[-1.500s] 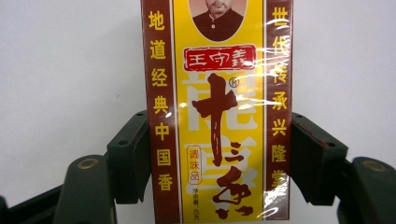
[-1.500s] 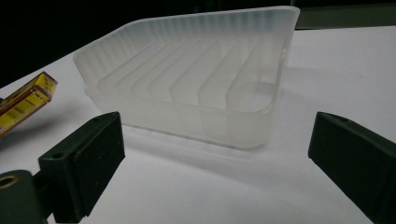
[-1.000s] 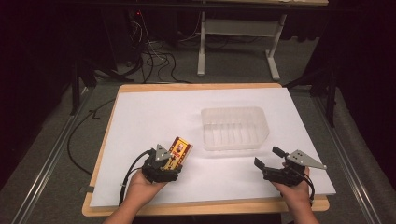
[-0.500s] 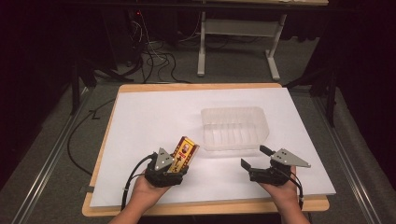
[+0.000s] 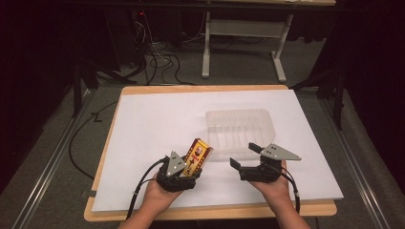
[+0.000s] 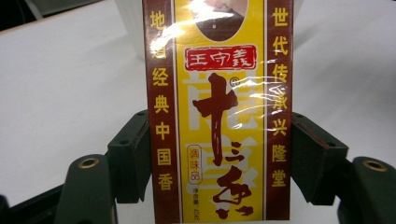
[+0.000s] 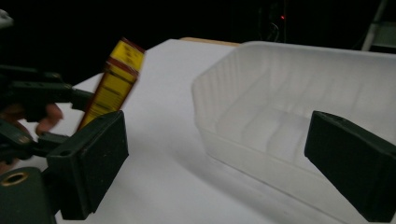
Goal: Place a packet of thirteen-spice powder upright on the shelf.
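left hand [image 5: 154,194]: enters from bottom edge of high view, near the table's front edge, left of centre; wraps the gripper body.
left gripper [image 5: 187,168]: grey three-cornered plate on top, black cable trailing back off the front-left of the table. Jaws pinching the box, one pad flat on each long side, seen close in left gripper view [image 6: 219,154].
spice box [image 5: 197,155]: yellow with dark red side bands and red and yellow Chinese print, glossy film wrap. Clamped low down, upper end sticking out past the jaws and tilted up and right toward the tub. Lifted off the sheet, not in the tub. Left gripper view has its printed face [image 6: 218,116] square to the camera; right gripper view has it edge-on and blurred [image 7: 112,84].
white sheet [image 5: 157,124]: covers most of the table top, box and both grippers above its front half.
table [image 5: 210,211]: light wood edge showing round the sheet.
plastic tub [image 5: 238,132]: clear, ribbed bottom, rounded corners, sits on the sheet right of centre, just beyond both grippers. Nothing visible inside. Close in right gripper view [image 7: 299,112], near wall between the two jaws' line of sight.
right gripper [image 5: 244,156]: just in front of the tub's near wall, well apart from the box. Jaws spread wide, nothing between them; right gripper view [image 7: 215,163] shows bare sheet and tub in the gap. Grey plate on top, pointing right.
right hand [image 5: 273,183]: comes in from bottom edge, right of centre, holding the gripper from behind.
floor [image 5: 57,157]: grey carpet, black cables behind the table, white desk frame [image 5: 241,38] farther back.
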### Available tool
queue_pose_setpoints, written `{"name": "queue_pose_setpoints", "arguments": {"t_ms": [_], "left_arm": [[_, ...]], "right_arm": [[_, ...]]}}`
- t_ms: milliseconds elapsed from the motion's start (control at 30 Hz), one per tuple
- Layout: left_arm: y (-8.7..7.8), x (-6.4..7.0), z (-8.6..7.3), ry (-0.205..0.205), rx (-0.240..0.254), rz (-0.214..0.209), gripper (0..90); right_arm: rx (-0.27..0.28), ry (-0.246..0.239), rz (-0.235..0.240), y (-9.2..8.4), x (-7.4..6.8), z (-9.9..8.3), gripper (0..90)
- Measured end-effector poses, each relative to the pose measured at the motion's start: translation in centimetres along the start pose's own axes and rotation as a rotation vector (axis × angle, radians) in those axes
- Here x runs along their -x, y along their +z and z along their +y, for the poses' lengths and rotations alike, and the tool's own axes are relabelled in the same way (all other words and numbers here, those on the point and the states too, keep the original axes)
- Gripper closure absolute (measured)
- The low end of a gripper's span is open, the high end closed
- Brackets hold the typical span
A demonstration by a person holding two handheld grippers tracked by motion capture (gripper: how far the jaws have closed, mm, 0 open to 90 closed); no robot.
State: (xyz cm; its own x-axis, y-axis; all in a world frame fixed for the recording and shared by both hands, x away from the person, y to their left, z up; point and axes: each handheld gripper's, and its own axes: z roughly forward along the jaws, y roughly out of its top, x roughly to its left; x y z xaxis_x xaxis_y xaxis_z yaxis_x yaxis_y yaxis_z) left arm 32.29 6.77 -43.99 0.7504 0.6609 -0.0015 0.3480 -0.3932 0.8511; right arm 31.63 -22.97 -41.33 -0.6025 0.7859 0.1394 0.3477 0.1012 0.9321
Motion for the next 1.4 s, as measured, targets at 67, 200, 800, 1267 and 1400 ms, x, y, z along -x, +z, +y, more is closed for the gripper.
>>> {"name": "queue_pose_setpoints", "arguments": {"t_ms": [67, 200, 800, 1267, 1400], "left_arm": [[0.1, 0.1, 0.0, 0.001, -0.001, -0.001, 32.5], [1.2, 0.9, 0.3, 0.009, -0.005, 0.009, 32.5], [2.1, 3.9, 0.2, 0.041, 0.033, -0.015, 32.4], [2.2, 4.4, 0.2, 0.056, 0.04, -0.003, 32.4], [2.0, 4.4, 0.2, 0.053, 0.043, -0.002, 32.3]], "right_arm": [[0.012, -0.006, 0.012, 0.1, -0.3, 0.5, 5.3], [0.038, 0.029, 0.033, 0.5, -0.8, 1.5, 5.3], [-0.01, 0.104, 0.102, 2.1, -2.1, -0.5, 17.0], [-0.033, 0.135, 0.122, 3.0, -2.6, -0.9, 35.3], [-0.03, 0.136, 0.128, 3.0, -2.7, -1.0, 41.2]]}}
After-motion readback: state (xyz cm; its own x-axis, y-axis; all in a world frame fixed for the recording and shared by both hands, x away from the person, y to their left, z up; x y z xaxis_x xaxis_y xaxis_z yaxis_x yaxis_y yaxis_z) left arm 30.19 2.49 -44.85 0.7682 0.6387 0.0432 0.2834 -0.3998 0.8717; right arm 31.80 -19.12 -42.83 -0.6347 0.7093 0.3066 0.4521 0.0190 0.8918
